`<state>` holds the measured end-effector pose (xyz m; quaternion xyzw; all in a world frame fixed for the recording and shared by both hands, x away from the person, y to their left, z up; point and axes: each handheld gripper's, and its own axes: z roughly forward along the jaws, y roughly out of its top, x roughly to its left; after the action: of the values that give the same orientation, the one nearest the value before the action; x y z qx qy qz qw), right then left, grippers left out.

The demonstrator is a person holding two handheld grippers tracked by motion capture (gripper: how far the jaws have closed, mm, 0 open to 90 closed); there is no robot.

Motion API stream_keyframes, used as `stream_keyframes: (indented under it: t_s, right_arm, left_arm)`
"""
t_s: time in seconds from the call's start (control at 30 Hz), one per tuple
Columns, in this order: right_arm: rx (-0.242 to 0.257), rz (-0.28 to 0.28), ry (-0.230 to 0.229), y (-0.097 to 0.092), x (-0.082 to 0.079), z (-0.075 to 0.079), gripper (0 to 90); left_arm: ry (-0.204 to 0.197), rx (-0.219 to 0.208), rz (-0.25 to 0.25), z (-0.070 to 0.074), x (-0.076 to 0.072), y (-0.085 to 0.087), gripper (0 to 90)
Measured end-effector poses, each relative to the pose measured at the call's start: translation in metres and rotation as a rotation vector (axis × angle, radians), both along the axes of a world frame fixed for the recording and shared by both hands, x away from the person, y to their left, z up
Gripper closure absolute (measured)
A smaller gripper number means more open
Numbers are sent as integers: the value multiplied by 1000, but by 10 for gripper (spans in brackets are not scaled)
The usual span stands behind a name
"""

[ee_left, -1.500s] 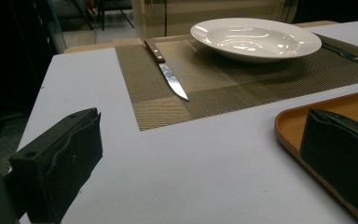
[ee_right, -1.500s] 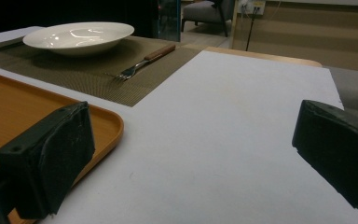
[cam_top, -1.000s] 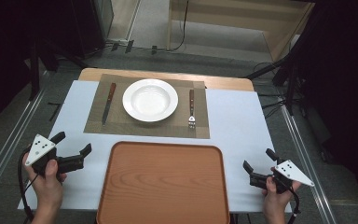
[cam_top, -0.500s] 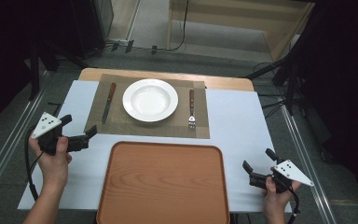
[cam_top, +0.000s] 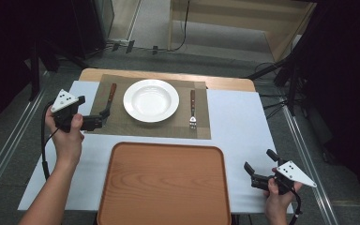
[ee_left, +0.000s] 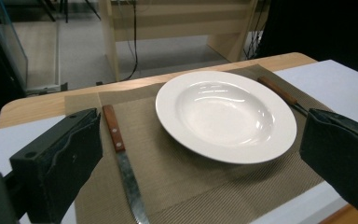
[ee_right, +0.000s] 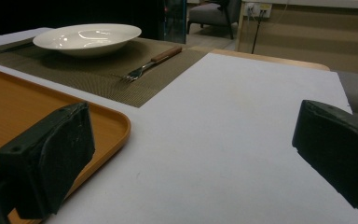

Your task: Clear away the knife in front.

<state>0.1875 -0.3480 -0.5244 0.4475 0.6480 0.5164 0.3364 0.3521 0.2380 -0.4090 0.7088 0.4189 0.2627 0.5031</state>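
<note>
A white deep plate (cam_top: 151,100) sits in the middle of a brown woven placemat (cam_top: 168,129). A wooden-handled knife (cam_top: 108,99) lies left of the plate and a wooden-handled fork (cam_top: 192,108) lies right of it. My left gripper (cam_top: 101,119) is open at the mat's left edge, its jaws just short of the knife's blade. In the left gripper view the knife (ee_left: 123,163) and the plate (ee_left: 226,114) lie between the spread jaws. My right gripper (cam_top: 259,162) is open and holds nothing, low over the white table cover to the right of the tray.
A large empty wooden tray (cam_top: 164,187) takes up the near middle of the table. A white cover (cam_top: 239,122) lies over the tabletop, whose wooden far edge (cam_top: 225,83) shows behind the mat. Cables and stands are on the floor beyond.
My left gripper has moved forward and inward, from beside the tray's left edge up to the knife at the mat's left side. The right gripper has stayed put.
</note>
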Motion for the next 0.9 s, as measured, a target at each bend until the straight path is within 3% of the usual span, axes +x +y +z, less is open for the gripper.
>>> stream_keyframes:
  t_s: [0.57,0.9]
  right_arm:
    - [-13,0,-1,1,0,0,0]
    - [-11,4,1,1,0,0,0]
  left_arm:
    - [37,46,11,7,47,-18,0]
    - [103,73,20,1,79,-25,0]
